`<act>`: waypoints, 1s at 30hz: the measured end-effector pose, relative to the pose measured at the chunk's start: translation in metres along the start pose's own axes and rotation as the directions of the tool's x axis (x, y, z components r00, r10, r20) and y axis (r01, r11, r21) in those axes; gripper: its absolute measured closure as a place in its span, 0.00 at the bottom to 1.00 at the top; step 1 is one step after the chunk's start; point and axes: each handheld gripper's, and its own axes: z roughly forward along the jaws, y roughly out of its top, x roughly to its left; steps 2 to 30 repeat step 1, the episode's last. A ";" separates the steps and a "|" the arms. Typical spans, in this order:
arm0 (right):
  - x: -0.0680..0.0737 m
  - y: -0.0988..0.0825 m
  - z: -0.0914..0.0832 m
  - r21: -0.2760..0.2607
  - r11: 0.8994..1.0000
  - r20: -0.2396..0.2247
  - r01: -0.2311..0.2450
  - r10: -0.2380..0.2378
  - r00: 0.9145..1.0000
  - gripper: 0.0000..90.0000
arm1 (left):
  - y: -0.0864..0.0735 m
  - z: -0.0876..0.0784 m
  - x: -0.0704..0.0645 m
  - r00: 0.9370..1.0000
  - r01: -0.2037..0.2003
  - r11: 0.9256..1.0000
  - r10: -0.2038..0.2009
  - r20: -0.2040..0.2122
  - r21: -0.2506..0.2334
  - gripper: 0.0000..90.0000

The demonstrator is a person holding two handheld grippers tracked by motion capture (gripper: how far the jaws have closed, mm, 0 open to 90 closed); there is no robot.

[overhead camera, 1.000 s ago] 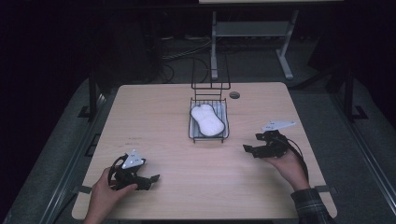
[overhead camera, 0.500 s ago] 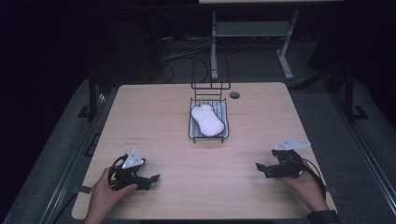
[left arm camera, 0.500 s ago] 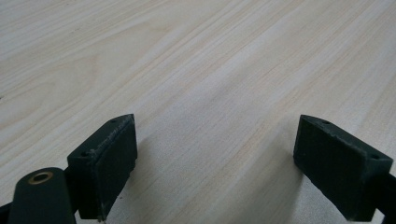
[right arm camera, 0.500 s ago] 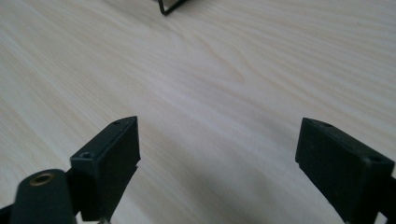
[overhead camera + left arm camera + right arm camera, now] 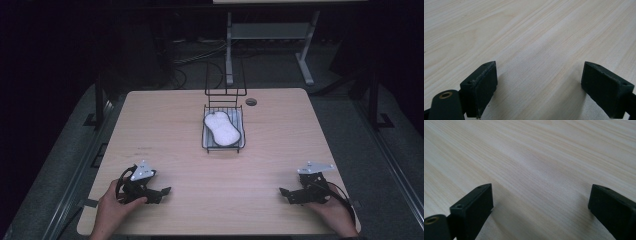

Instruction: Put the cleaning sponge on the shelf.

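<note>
A white peanut-shaped sponge (image 5: 221, 128) lies in a black wire basket (image 5: 240, 148) at the table's middle back. My left gripper (image 5: 162, 192) rests on the light wooden table (image 5: 190, 165) at the front left, held by a hand, its jaws wide apart with bare wood between them (image 5: 539, 82). My right gripper (image 5: 286, 193) rests at the front right, also in a hand, open with nothing but tabletop between its jaws (image 5: 541, 205). Both grippers point toward the table's middle, far from the basket.
A taller wire rack (image 5: 225, 82) stands behind the basket. A small round grommet hole (image 5: 251, 102) sits at the back of the table. A white desk frame (image 5: 265, 35) and cables lie on the dark floor beyond.
The right gripper has moved back toward the front right edge and come down onto the table. The left gripper has stayed put.
</note>
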 end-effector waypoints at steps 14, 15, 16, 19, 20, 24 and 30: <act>0.001 0.000 0.000 -0.001 1.000 0.005 0.004 -0.004 1.000 0.05 | 0.000 0.000 0.000 1.000 0.000 1.000 0.000 0.000 0.000 0.14; 0.001 0.000 0.000 -0.001 1.000 0.005 0.004 -0.004 1.000 0.05 | 0.000 0.000 0.000 1.000 0.000 1.000 0.000 0.000 0.000 0.14; 0.001 0.000 0.000 -0.001 1.000 0.005 0.004 -0.004 1.000 0.05 | 0.000 0.000 0.000 1.000 0.000 1.000 0.000 0.000 0.000 0.14; 0.001 0.000 0.000 -0.001 1.000 0.005 0.004 -0.004 1.000 0.05 | 0.000 0.000 0.000 1.000 0.000 1.000 0.000 0.000 0.000 0.14; 0.001 0.000 0.000 -0.001 1.000 0.005 0.004 -0.004 1.000 0.05 | 0.000 0.000 0.000 1.000 0.000 1.000 0.000 0.000 0.000 0.14; 0.001 0.000 0.000 -0.001 1.000 0.005 0.004 -0.004 1.000 0.05 | 0.000 0.000 0.000 1.000 0.000 1.000 0.000 0.000 0.000 0.14; 0.001 0.000 0.000 -0.001 1.000 0.005 0.004 -0.004 1.000 0.05 | 0.000 0.000 0.000 1.000 0.000 1.000 0.000 0.000 0.000 0.14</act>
